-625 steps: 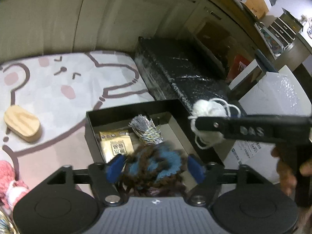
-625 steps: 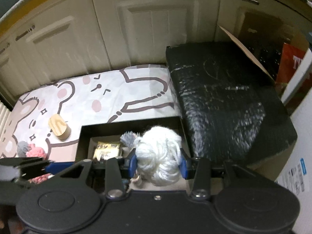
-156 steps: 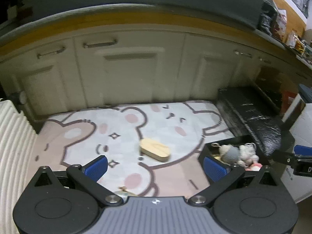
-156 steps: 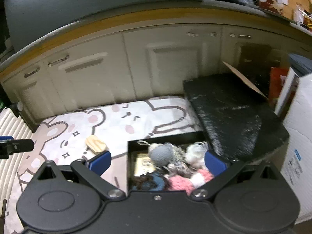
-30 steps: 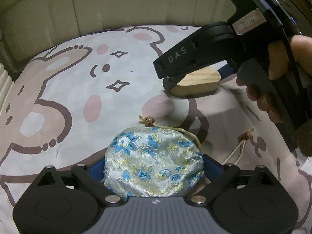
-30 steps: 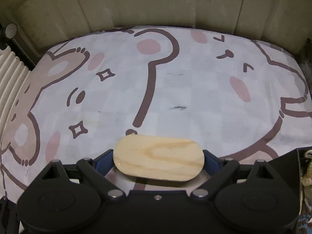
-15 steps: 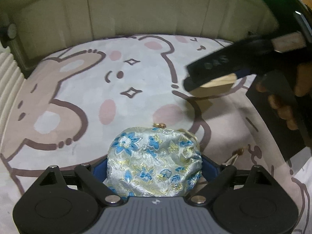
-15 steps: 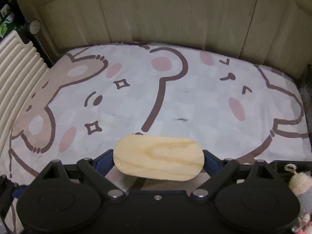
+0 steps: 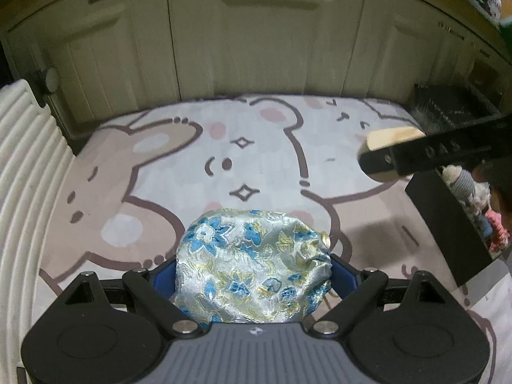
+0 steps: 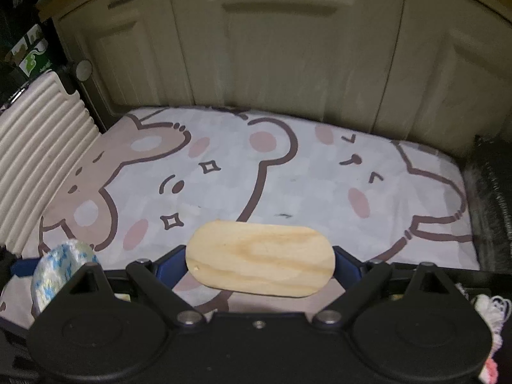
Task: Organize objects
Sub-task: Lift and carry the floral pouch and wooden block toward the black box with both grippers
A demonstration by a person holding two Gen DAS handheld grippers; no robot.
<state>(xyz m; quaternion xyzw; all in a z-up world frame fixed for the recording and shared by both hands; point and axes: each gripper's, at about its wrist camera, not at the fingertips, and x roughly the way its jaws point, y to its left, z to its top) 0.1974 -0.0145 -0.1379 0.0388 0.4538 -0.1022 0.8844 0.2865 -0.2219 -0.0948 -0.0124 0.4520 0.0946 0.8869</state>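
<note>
Two things are in hand at once, both lifted clear of the pale cartoon-bear floor mat (image 9: 262,147). The left gripper (image 9: 252,275) is clamped on a silvery brocade drawstring pouch with blue and yellow flowers (image 9: 249,265), its pads pressing the sides. The pouch looks soft, light and somewhat slick; it bulges between the pads and would likely sag or slip if pinched at an edge, so a hold across the full middle suits it. The right gripper (image 10: 260,264) is clamped on a flat oval block of pale pine wood (image 10: 260,257), taken by its two rounded ends. That block seems stiff, light and smooth, so a firm end-to-end squeeze should hold. To the right stands an open black box (image 9: 448,224) with yarn balls and fluffy toys (image 9: 473,192) inside, presumably the destination.
</note>
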